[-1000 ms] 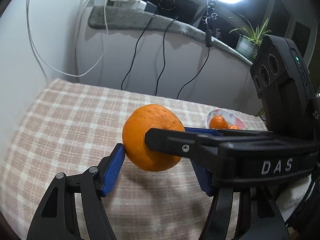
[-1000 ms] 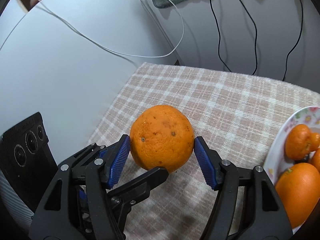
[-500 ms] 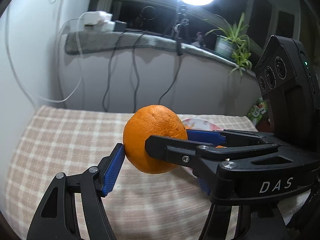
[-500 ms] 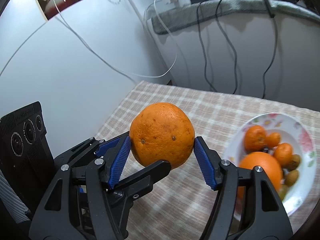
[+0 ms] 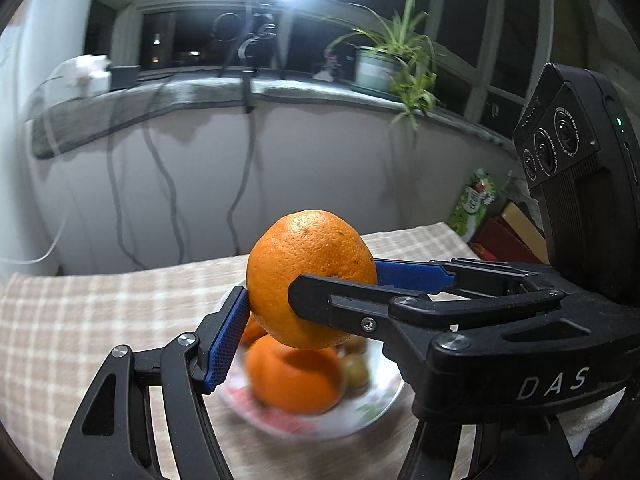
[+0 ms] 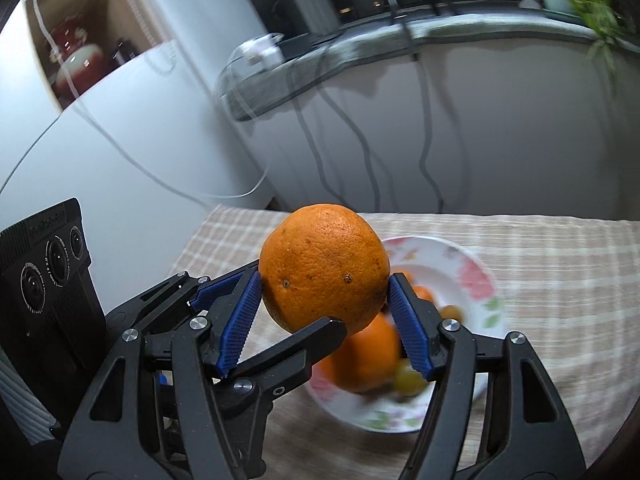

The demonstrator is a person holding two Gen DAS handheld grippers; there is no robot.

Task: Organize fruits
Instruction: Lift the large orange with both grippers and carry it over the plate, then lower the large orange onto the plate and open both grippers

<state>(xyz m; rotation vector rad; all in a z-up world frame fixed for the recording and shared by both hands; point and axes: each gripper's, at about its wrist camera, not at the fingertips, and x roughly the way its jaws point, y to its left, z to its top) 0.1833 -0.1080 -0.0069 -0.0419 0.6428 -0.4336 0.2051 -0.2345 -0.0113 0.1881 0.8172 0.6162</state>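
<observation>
A large orange (image 5: 310,276) (image 6: 324,268) is held in the air by both grippers at once. My left gripper (image 5: 308,300) is shut on it, and my right gripper (image 6: 324,304) is shut on it from another side, the fingers crossing. Below the orange stands a white floral plate (image 5: 372,408) (image 6: 472,272) holding another big orange (image 5: 292,376) (image 6: 364,360), small mandarins and small greenish fruits (image 6: 408,378). The held orange hangs above the plate, well apart from the fruit in it.
The plate rests on a beige checked tablecloth (image 5: 80,320) (image 6: 560,264). A white wall with hanging cables (image 5: 240,184) stands behind the table. A window ledge with a potted plant (image 5: 384,64) and a ring light is above. Books and a green packet (image 5: 476,204) lie at the right.
Both grippers have carried the orange rightward and higher, from over bare tablecloth to above the plate. The grip on the orange is unchanged.
</observation>
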